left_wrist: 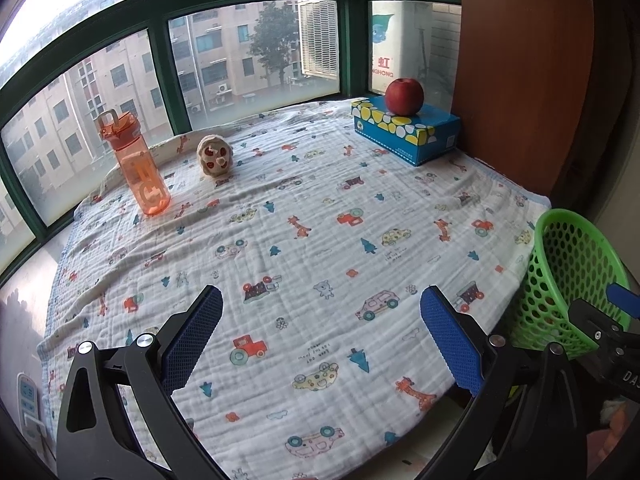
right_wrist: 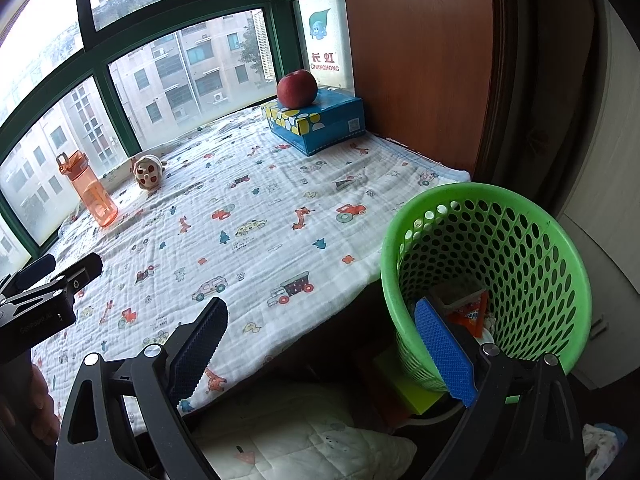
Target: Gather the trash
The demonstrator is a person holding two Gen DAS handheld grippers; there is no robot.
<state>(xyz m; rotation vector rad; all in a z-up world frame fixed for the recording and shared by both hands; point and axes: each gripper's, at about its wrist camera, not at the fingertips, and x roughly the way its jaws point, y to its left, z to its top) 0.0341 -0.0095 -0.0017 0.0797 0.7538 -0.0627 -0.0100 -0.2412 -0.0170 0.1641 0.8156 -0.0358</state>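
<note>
While both spread, left hand-held gripper (left_wrist: 320, 344) over blanket (left_wrist: 304, 216), right hand-held gripper (right_wrist: 320, 354) at basket (right_wrist: 560, 248) rim

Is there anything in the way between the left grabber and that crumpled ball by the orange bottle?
Nothing visible blocks it. The left gripper is open and empty, and only flat printed cloth lies between it and the crumpled ball. The orange bottle stands beside the ball, apart from it.
</note>
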